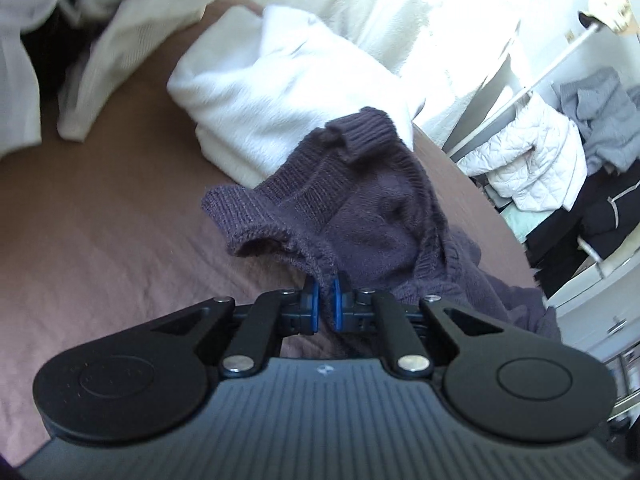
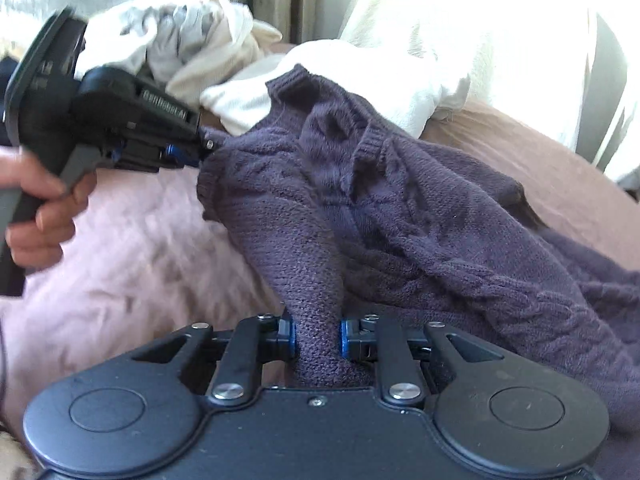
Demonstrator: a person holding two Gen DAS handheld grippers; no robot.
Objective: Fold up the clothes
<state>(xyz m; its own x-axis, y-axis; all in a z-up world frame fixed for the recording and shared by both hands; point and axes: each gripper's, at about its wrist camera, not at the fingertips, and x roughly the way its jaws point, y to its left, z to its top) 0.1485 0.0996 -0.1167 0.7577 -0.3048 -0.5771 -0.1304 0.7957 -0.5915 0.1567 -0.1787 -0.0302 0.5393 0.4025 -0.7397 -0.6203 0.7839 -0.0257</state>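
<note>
A dark purple knitted sweater [image 1: 372,208] lies bunched on a brown-pink bedspread [image 1: 100,248]. My left gripper [image 1: 325,300] is shut on a ribbed edge of the sweater and holds it up. In the right wrist view the sweater [image 2: 400,208] spreads to the right, and my right gripper [image 2: 318,340] is shut on a thick fold of it. The left gripper [image 2: 200,148] also shows there at the left, held by a hand, pinching the sweater's edge.
A folded white fleece [image 1: 288,92] lies just behind the sweater. A pile of pale clothes [image 2: 188,36] sits at the back left. A rack with a white quilted jacket [image 1: 536,160] and grey clothes stands off the bed's right edge.
</note>
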